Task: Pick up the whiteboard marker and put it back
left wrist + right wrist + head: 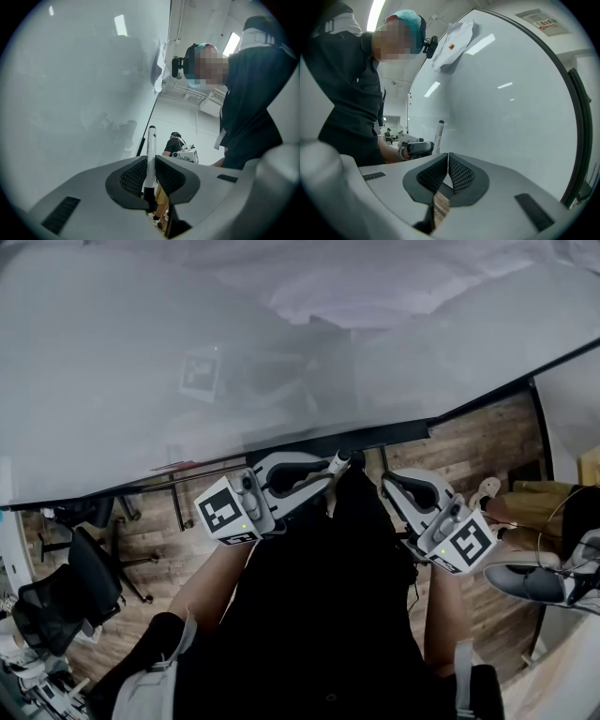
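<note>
Beside the whiteboard [112, 352], the left gripper [150, 164] clamps an upright whiteboard marker [151, 143] — right gripper [448, 161] closed, empty.

White marker [151, 150], brown plank floor [469, 442]

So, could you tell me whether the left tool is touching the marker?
Touching. The left gripper view shows the marker standing between the jaws of the left tool, both pressed against its barrel with no gap.

One marker [151, 140], two claws [150, 159] [448, 155], one whiteboard [141, 362]
</note>
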